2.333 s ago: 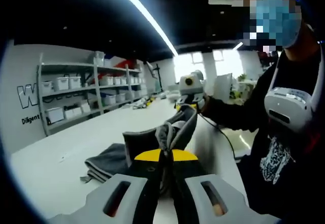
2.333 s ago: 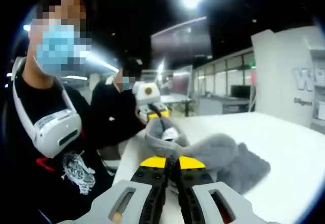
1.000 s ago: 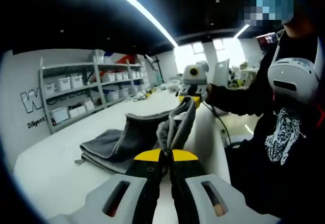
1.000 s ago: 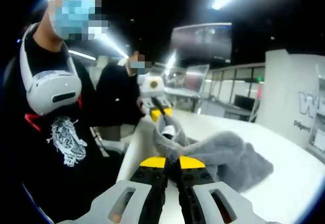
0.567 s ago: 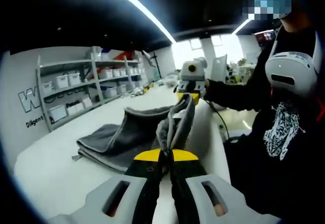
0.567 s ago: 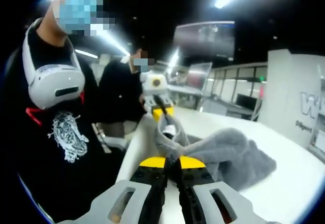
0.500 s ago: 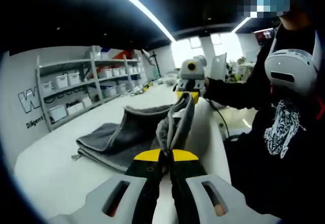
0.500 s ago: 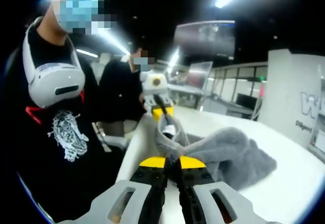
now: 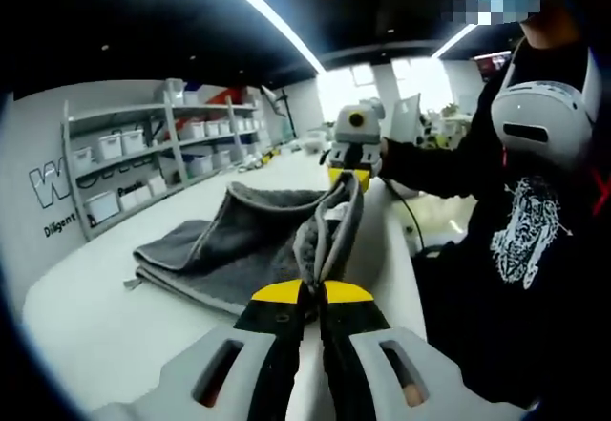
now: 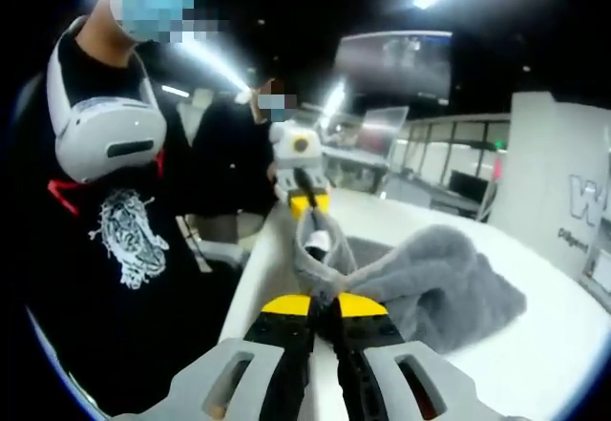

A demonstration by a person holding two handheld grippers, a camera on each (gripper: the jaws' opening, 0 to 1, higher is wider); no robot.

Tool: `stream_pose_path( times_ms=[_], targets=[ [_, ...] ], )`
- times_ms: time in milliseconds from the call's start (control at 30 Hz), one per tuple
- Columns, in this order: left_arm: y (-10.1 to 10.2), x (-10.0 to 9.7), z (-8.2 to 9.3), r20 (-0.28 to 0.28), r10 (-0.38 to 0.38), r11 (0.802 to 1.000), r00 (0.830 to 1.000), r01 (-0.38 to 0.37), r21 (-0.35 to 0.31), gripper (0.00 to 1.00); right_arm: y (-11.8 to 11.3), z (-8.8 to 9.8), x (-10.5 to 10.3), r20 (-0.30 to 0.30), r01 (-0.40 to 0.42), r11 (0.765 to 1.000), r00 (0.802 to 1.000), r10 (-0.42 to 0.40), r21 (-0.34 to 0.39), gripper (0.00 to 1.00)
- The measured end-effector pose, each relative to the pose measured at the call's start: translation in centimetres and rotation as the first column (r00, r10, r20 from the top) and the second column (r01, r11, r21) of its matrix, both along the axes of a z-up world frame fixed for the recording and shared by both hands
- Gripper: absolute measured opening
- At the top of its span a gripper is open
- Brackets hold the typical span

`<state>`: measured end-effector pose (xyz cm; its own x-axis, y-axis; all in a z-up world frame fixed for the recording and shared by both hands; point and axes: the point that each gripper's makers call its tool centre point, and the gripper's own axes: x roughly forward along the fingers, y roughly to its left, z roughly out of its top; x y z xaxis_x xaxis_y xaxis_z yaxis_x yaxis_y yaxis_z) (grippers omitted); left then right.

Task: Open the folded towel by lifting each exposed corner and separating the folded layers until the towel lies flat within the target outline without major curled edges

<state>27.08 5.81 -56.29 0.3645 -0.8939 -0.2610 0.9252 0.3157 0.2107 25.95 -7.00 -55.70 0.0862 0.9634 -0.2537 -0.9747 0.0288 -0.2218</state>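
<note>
Lifted layer: more of the grey towel (image 9: 243,244) peeled open than before, centre frame on the white table (image 9: 86,330). Left gripper (image 9: 310,292) and right gripper (image 10: 325,304) each pinch an edge (jaws pressed together). Advice: draw corners apart evenly, keeping tension.

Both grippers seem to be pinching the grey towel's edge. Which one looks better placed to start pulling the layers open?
Probably the left gripper. It is shut on the towel, and the folded stack lies just beside it on the table. The right gripper, also shut, holds the same raised edge further along, so it can anchor.
</note>
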Motion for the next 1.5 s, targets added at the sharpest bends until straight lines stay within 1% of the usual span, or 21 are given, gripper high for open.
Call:
stream_pose_path(
  times_ms=[167,400,633,800,867,967,1033,1133,1300,1367,1433,1500],
  targets=[
    [0.0,-0.2,-0.4,-0.009,-0.006,1.0,1.0,0.006,0.012,0.04,-0.1,-0.4,-0.3,-0.014,-0.002,1.0,1.0,0.002,-0.015,0.04],
    [0.0,-0.4,-0.7,-0.014,-0.011,1.0,1.0,0.011,0.019,0.04,-0.3,-0.6,-0.7,-0.01,0.002,1.0,1.0,-0.002,-0.025,0.06],
    [0.1,-0.7,-0.9,0.01,-0.019,0.999,1.0,0.018,0.037,0.06,-0.6,-0.7,-1.0,-0.003,0.005,0.999,1.0,-0.005,-0.034,0.07],
    [0.3,-1.2,-1.2,0.018,-0.03,0.998,0.999,0.029,0.054,0.1,-1.0,-0.8,-1.5,-0.006,0.006,0.999,1.0,-0.006,-0.042,0.09],
    [0.6,-1.4,-1.2,0.015,-0.032,0.998,0.999,0.031,0.056,0.1,-1.1,-0.9,-1.6,-0.008,0.007,0.999,1.0,-0.007,-0.045,0.1],
    [1.0,-1.6,-1.3,-0.009,-0.038,0.998,0.999,0.039,0.054,0.11,-1.2,-0.9,-1.7,-0.01,0.005,0.999,1.0,-0.005,-0.044,0.1],
    [1.3,-1.7,-1.1,-0.025,-0.038,0.998,0.999,0.039,0.039,0.11,-1.2,-0.8,-1.7,-0.01,0.005,0.999,1.0,-0.005,-0.045,0.1],
    [1.6,-1.8,-0.2,-0.041,-0.04,0.999,0.998,0.039,-0.015,0.11,-1.3,-0.8,-1.7,-0.011,0.006,0.999,1.0,-0.006,-0.043,0.1],
    [1.8,-1.8,0.9,-0.045,-0.039,0.997,0.998,0.036,-0.069,0.11,-1.4,-0.8,-1.6,-0.012,0.009,0.999,1.0,-0.009,-0.038,0.1],
    [1.7,-1.8,1.0,-0.043,-0.04,0.997,0.998,0.036,-0.072,0.11,-1.4,-0.8,-1.7,0.0,0.009,0.999,1.0,-0.009,-0.038,0.09],
    [1.6,-1.7,0.7,-0.041,-0.035,0.998,0.999,0.032,-0.057,0.11,-1.4,-0.9,-1.7,0.013,0.009,0.999,1.0,-0.008,-0.041,0.09],
    [1.6,-1.6,0.5,-0.042,-0.034,0.998,0.999,0.032,-0.051,0.11,-1.5,-1.0,-1.9,0.021,0.003,0.999,1.0,-0.002,-0.043,0.06]
  ],
)
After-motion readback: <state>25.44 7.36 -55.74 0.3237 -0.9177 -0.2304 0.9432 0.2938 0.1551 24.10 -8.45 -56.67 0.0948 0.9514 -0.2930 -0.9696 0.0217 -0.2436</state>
